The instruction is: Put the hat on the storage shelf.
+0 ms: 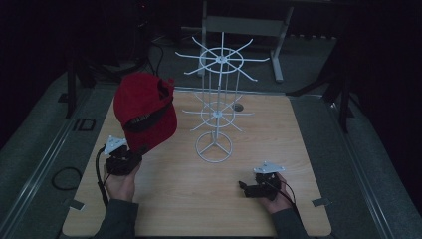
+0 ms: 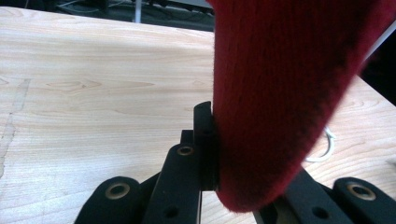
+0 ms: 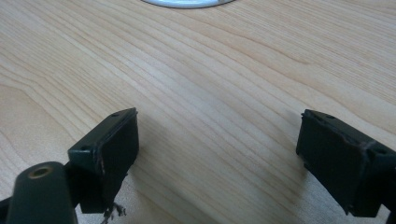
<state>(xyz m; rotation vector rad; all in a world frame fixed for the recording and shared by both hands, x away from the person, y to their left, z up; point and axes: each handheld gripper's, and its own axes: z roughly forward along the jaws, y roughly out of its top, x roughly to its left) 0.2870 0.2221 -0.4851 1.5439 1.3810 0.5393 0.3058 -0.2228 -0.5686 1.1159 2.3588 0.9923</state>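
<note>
A red cap [image 1: 145,109] is held up above the table's left side, its opening facing the camera. My left gripper [image 1: 130,155] is shut on the cap's lower edge; in the left gripper view the red fabric [image 2: 280,102] is pinched between the black jaws. A white wire rack [image 1: 218,94] with two tiers of spoke hooks stands mid-table, to the right of the cap. My right gripper [image 1: 246,188] rests low near the front right, open, with bare wood between its fingers [image 3: 112,149].
The wooden table [image 1: 199,199] has bare room in front of the rack's ring base [image 1: 214,147]. A hole [image 1: 238,107] sits in the tabletop behind the rack. A grey metal frame [image 1: 244,30] stands beyond the table. A cable loop [image 1: 66,178] lies on the floor at left.
</note>
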